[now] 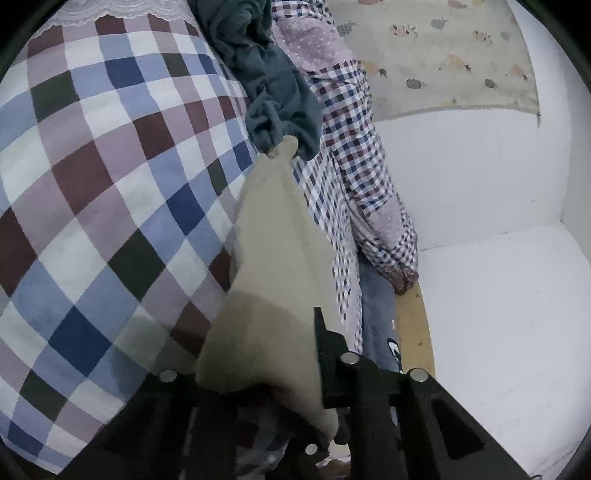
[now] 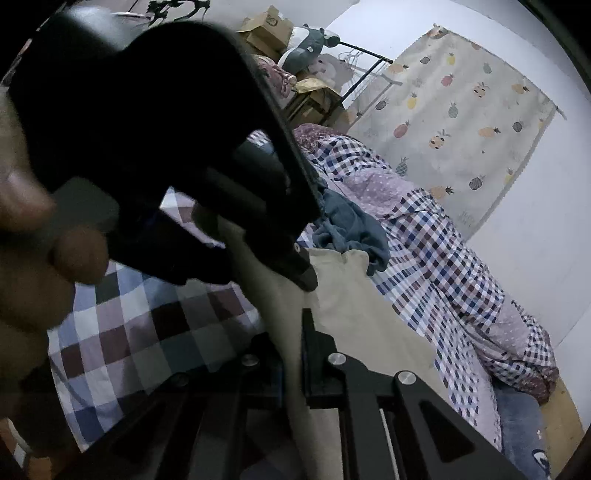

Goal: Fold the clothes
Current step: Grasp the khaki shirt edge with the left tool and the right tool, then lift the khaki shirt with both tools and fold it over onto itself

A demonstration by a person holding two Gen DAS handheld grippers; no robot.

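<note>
Closest in, left gripper [image 1: 280,384] clamped on one end of the beige cloth [image 1: 273,258], fabric bunched between the black fingers [image 1: 321,354]. Stretched long and narrow from there, long axis running straight away from the camera and a bit up, tapering to a point that tucks under the teal garment [image 1: 269,92]. Hanging over the checked bedsheet [image 1: 103,192], lower part in shadow.

Right gripper [image 2: 291,350] also shut on the beige cloth [image 2: 354,306], a strip of it pinched between the fingers and running forward, up and right toward the teal garment [image 2: 351,229]. Crossing right in front of that camera: the other gripper's black body, tilted with its tip down and to the right, landing on the cloth. Hand [image 2: 33,236] wrapped around its handle at the left edge, blurry, thumb and a fingertip showing.

Further out, a small-check quilt [image 2: 443,258] heaped along the bed's far side and spilling over the edge. Beyond that, white wall [image 1: 461,166] with a pineapple curtain [image 2: 461,122], plus boxes [image 2: 266,29] and a plush toy up top by a rack.
</note>
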